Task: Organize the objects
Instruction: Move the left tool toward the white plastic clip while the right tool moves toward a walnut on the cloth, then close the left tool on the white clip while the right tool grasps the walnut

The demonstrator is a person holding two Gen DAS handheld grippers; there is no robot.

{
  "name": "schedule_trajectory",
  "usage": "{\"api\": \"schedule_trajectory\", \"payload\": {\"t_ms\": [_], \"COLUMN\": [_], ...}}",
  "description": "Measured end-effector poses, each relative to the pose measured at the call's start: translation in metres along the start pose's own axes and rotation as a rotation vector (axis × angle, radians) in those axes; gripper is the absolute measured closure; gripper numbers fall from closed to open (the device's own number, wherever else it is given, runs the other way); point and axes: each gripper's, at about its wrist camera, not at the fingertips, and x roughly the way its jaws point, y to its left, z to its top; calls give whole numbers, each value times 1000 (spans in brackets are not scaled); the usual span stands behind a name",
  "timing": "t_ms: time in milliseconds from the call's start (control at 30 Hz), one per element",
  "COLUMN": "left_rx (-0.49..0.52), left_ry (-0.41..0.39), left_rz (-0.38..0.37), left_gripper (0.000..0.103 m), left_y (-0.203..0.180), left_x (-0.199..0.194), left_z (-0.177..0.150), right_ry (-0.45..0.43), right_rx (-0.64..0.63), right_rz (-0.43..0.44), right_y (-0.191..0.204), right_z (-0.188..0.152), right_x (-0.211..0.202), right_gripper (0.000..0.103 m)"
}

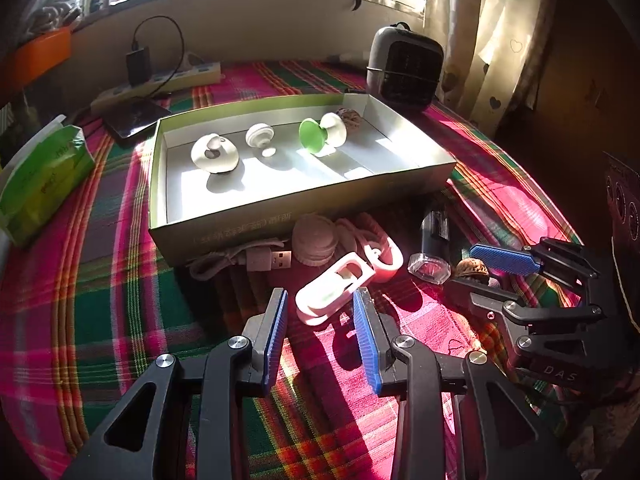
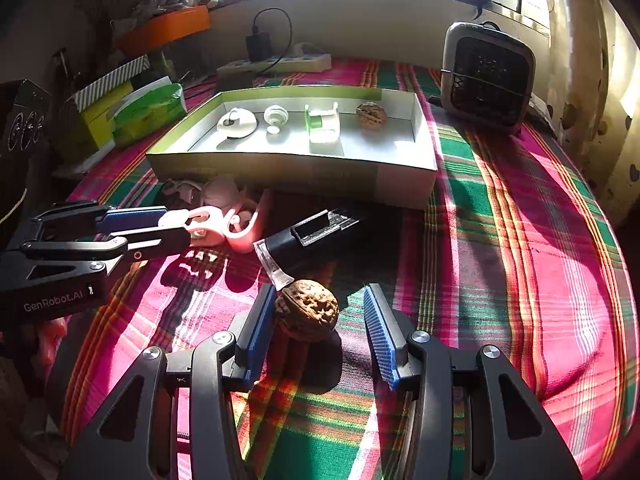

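Note:
My left gripper (image 1: 320, 296) (image 2: 178, 224) is shut on a white clip (image 1: 336, 286) (image 2: 192, 220), held at the fingertips just above the plaid cloth. A brown walnut (image 2: 306, 310) (image 1: 474, 269) lies between the fingers of my right gripper (image 2: 320, 294) (image 1: 466, 270). Its left pad touches the shell and its right pad stands clear, so this gripper is open. Behind them is a shallow green-rimmed box (image 1: 280, 216) (image 2: 280, 168) holding white round pieces, a green-and-white spool (image 1: 320, 134) and a second walnut (image 2: 371, 116).
Along the box's front lie a black torch with a clear end (image 1: 434, 240) (image 2: 304, 236), a pink hook (image 1: 384, 254) (image 2: 240, 234), a ribbed beige disc (image 1: 314, 240) and a USB cable (image 1: 260, 258). A grey heater (image 2: 488, 76), power strip (image 1: 160, 80) and green tissue pack (image 1: 44, 176) ring the cloth.

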Motion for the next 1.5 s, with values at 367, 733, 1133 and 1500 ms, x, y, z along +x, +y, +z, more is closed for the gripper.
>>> {"api": "schedule_trajectory", "payload": {"t_ms": [367,733,1133,1500], "left_rx": [49,43,27,25], "left_ry": [14,7,4,4], "left_rz": [1,12,8,8], "left_gripper": [71,77,87,87], "left_y": [-8,-10,-9,-8], "left_x": [13,16,16,15], "left_z": [9,12,11,10], "right_ry": [7,7,5,3], "right_rx": [-49,-50,-53,-52], "right_rz": [-27,-26,-35,-31], "right_y": [6,6,7,8], "right_z": [0,0,-1,0], "right_x": [1,1,1,0], "right_gripper": [57,57,63,71]}}
